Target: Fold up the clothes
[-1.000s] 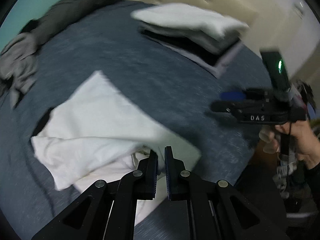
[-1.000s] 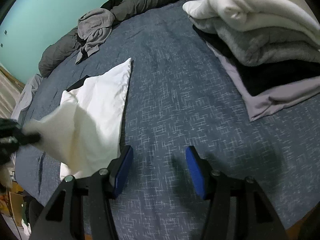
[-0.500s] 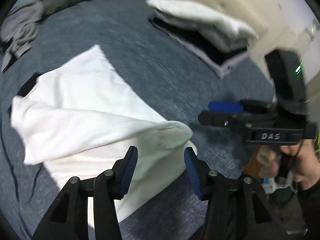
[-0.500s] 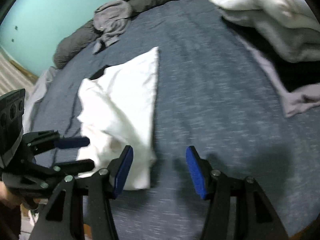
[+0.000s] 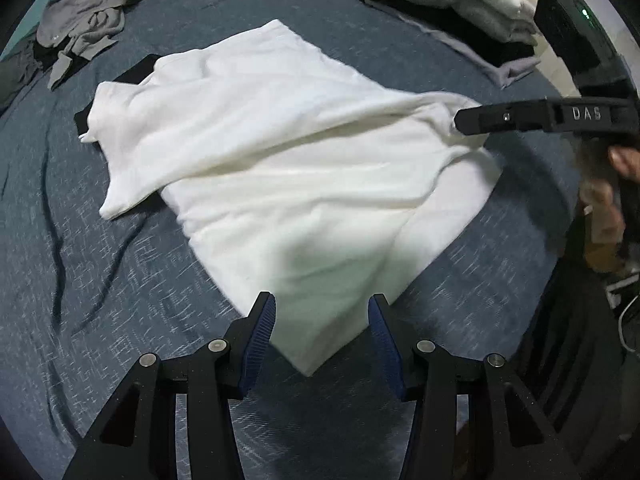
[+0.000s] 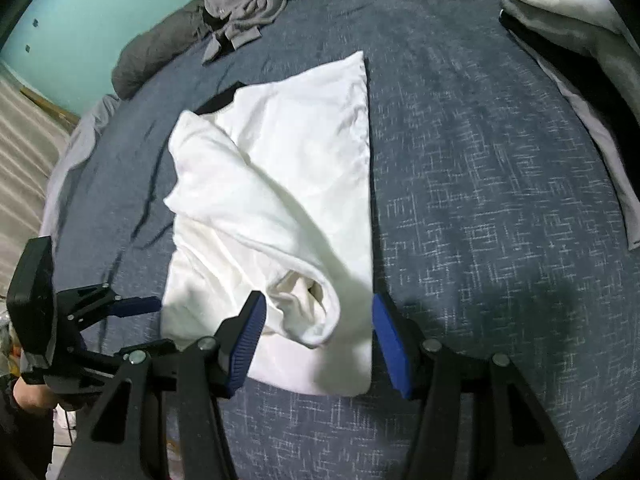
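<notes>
— Blue-grey bedspread fills both views, with a teal wall behind. What lies on it?

— One white garment, partly folded, lies mid-bed. A stack of folded clothes sits at the far edge, well apart, and a crumpled grey garment lies near the wall.

— And the fingers?

— The left gripper hovers over the garment's near corner, fingers apart, gripping nothing. The right gripper hovers above a rolled fold, fingers also apart.
</notes>
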A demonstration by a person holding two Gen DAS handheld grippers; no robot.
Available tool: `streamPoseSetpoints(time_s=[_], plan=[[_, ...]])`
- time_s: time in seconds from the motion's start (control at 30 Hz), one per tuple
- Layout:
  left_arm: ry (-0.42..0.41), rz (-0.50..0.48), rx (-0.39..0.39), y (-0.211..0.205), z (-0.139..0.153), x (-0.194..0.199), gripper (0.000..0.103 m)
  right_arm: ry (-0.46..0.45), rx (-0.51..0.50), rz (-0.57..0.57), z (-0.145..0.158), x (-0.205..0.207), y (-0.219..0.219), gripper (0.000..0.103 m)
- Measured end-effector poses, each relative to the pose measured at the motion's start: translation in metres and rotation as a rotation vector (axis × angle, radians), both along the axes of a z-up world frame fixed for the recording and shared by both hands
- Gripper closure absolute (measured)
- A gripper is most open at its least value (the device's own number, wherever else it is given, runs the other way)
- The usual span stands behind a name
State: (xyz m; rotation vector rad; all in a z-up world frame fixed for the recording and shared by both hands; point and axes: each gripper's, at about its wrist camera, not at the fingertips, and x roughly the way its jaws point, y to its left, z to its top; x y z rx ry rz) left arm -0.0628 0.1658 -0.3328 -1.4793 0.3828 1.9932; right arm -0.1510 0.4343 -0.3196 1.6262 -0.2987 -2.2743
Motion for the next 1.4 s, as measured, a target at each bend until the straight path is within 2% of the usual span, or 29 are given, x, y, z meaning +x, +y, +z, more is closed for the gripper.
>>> streamPoseSetpoints(time_s=[0.03, 0.07, 0.1, 0.17, 0.2, 0.23, 0.3, 0.47, 0.63, 0.87, 0.93, 1.03, 1.1, 1.23, 1.4], plan=[[0.003, -0.001, -0.007, -0.002, -0.003, 0.0, 0.054, -0.003, 0.004, 0.002, -0.002, -0.001, -0.001, 0.047], [0.007, -0.003, -0.015, -0.004, -0.005, 0.001, 0.061, -0.003, 0.006, 0.004, -0.004, 0.0, -0.002, 0.049], [0.012, -0.011, -0.024, -0.004, -0.007, 0.002, 0.066, 0.003, -0.001, 0.008, -0.005, 0.001, -0.002, 0.061], [0.022, -0.038, -0.035, -0.005, -0.01, 0.007, 0.089, 0.003, -0.013, 0.012, -0.007, 0.001, -0.002, 0.077], [0.023, -0.047, -0.04, -0.005, -0.011, 0.009, 0.095, 0.004, -0.015, 0.012, -0.007, 0.002, -0.001, 0.087], [0.029, -0.055, -0.044, -0.005, -0.01, 0.011, 0.101, 0.005, -0.017, 0.011, -0.007, 0.003, 0.0, 0.092], [0.043, -0.071, -0.051, -0.006, -0.009, 0.015, 0.101, 0.012, -0.024, 0.011, -0.004, 0.005, 0.001, 0.094], [0.074, -0.086, -0.043, -0.016, 0.009, 0.022, 0.102, 0.027, -0.068, 0.024, 0.018, 0.011, 0.002, 0.096], [0.116, -0.084, -0.031, -0.035, 0.032, 0.033, 0.102, 0.034, -0.06, 0.061, 0.036, 0.025, -0.002, 0.096], [0.062, -0.062, -0.031, -0.045, 0.007, 0.036, 0.102, -0.044, -0.07, 0.004, -0.012, 0.035, 0.006, 0.096], [0.046, -0.056, -0.029, -0.043, -0.001, 0.036, 0.102, -0.046, -0.063, -0.014, -0.015, 0.035, 0.009, 0.095], [0.03, -0.035, -0.007, -0.044, -0.004, 0.036, 0.101, -0.05, -0.052, -0.042, -0.019, 0.035, 0.014, 0.084], [0.014, 0.013, 0.05, -0.055, 0.001, 0.03, 0.101, -0.013, -0.018, -0.039, -0.009, 0.035, 0.015, 0.069], [0.012, 0.126, 0.137, -0.082, 0.014, 0.018, 0.101, 0.102, 0.042, 0.005, 0.02, 0.034, 0.008, 0.068], [0.04, 0.292, 0.195, -0.115, 0.016, -0.008, 0.097, 0.194, 0.138, 0.138, 0.038, 0.02, -0.035, 0.066]])
